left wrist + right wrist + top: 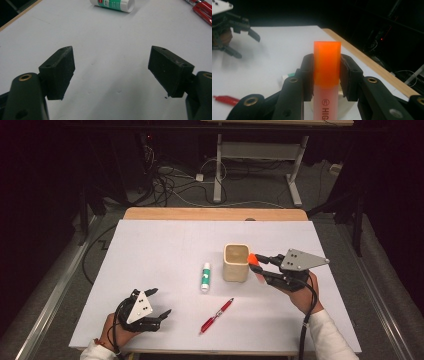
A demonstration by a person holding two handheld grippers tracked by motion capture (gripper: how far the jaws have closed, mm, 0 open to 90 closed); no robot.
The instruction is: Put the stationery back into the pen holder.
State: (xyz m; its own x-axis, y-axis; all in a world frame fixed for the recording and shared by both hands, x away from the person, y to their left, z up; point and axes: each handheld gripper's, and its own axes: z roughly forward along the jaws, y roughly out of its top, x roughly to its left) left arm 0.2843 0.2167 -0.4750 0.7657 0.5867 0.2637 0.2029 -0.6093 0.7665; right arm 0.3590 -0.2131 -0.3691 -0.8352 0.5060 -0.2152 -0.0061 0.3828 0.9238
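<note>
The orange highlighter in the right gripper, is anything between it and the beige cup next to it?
Nothing visible. The orange highlighter is clamped in the right gripper right at the rim of the beige cup, whose mouth looks open. The glue stick and red pen lie off to the side.

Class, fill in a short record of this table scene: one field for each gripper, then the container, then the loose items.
right gripper: fingers clamp an orange highlighter, held beside the cup
left gripper: open, nothing between its fingers, low over the white table
container: beige cup, upright
loose items: glue stick and red pen, both lying flat
</note>
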